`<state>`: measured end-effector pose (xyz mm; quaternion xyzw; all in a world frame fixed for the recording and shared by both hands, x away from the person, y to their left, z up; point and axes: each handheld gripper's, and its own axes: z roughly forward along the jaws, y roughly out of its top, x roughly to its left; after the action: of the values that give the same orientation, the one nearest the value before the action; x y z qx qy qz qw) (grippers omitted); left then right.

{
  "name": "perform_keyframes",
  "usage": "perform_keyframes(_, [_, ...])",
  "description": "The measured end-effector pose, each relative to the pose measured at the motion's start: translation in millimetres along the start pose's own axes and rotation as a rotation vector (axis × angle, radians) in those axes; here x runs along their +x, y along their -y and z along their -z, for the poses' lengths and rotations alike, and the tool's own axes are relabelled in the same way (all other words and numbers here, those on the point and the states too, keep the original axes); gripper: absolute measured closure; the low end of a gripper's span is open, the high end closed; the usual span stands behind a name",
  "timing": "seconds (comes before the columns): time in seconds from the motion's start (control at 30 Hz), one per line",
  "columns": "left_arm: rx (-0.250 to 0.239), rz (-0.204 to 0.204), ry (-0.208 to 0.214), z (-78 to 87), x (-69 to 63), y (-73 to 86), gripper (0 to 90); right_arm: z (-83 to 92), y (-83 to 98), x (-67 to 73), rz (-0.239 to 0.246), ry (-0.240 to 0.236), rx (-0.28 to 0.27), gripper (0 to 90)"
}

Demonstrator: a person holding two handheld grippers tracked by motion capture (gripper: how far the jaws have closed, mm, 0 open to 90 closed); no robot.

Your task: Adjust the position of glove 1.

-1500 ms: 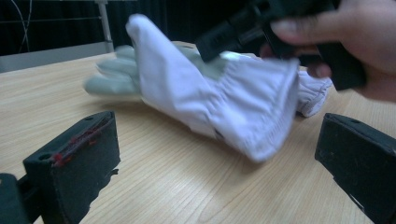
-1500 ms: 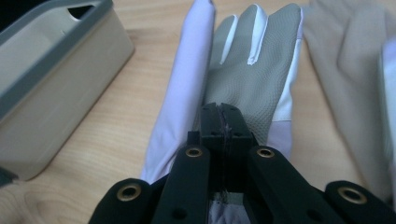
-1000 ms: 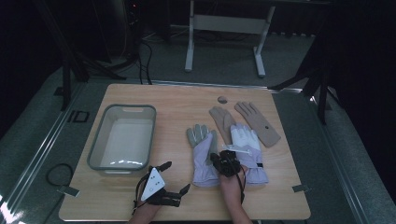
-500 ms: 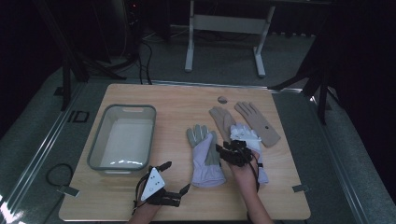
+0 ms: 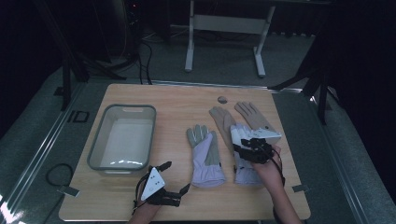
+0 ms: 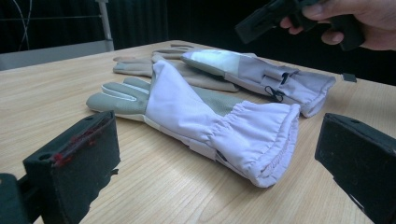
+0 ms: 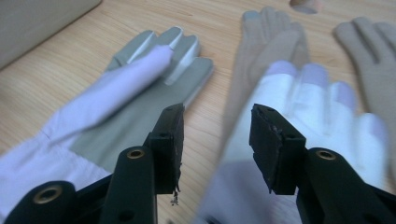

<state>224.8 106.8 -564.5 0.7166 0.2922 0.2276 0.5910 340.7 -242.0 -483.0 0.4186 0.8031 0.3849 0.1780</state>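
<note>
A lavender glove with a grey palm (image 5: 205,154) (image 6: 205,112) (image 7: 116,107) lies flat at the table's middle. To its right lies its white-backed partner (image 5: 245,170) (image 6: 252,70) (image 7: 308,98), overlapping a tan glove (image 5: 222,119) (image 7: 266,37). My right gripper (image 5: 247,144) (image 7: 215,116) hovers over the partner glove. Its jaws have just been opening and nothing is between them. My left gripper (image 5: 173,177) (image 6: 217,128) rests near the front edge, wide open and empty, facing the grey-palmed glove's cuff.
A grey bin (image 5: 95,154) (image 7: 37,18) stands at the left of the table. A second tan glove (image 5: 254,116) (image 7: 369,46) lies far right. A small round object (image 5: 222,99) sits near the far edge. The person's right hand (image 6: 355,18) holds its gripper above the gloves.
The right gripper has lifted and moved right and away from me, from between the two lavender gloves to above the right one. Its jaws went from shut to open. The left gripper stayed still.
</note>
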Motion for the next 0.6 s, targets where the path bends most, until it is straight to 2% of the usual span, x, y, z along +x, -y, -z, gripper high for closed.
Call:
perform_keyframes(0.03, [0.0, 0.0, 0.0, 0.0, 0.0, 0.0, 0.0, 0.0, 0.0, 0.0, 0.0, 0.0, 0.0, 55.1])
perform_keyframes(0.07, [0.001, 0.001, 0.0, -0.1, -0.2, 0.0, 0.0, 9.9, 5.9, -11.3, 0.018, 0.005, -0.011, 53.6])
perform_keyframes(0.13, [0.001, 0.001, -0.001, -0.2, -0.1, 0.0, 0.0, 16.1, 10.6, -20.2, 0.02, 0.009, -0.023, 54.2])
perform_keyframes(0.27, [0.002, 0.002, -0.002, -0.3, -0.1, -0.1, 0.0, 23.5, 20.6, -33.8, 0.027, 0.01, 0.01, 56.1])
perform_keyframes(0.33, [0.002, 0.003, -0.002, -0.3, 0.0, -0.1, 0.0, 25.5, 26.0, -37.6, 0.04, -0.007, 0.029, 56.5])
perform_keyframes(0.5, [0.003, 0.002, -0.005, -0.4, -0.2, -0.1, 0.0, 28.7, 37.7, -44.0, 0.036, -0.062, 0.062, 56.9])
perform_keyframes(0.6, [0.004, 0.003, -0.004, -0.5, -0.1, -0.2, 0.0, 26.7, 41.6, -45.0, 0.039, -0.071, 0.073, 57.5])
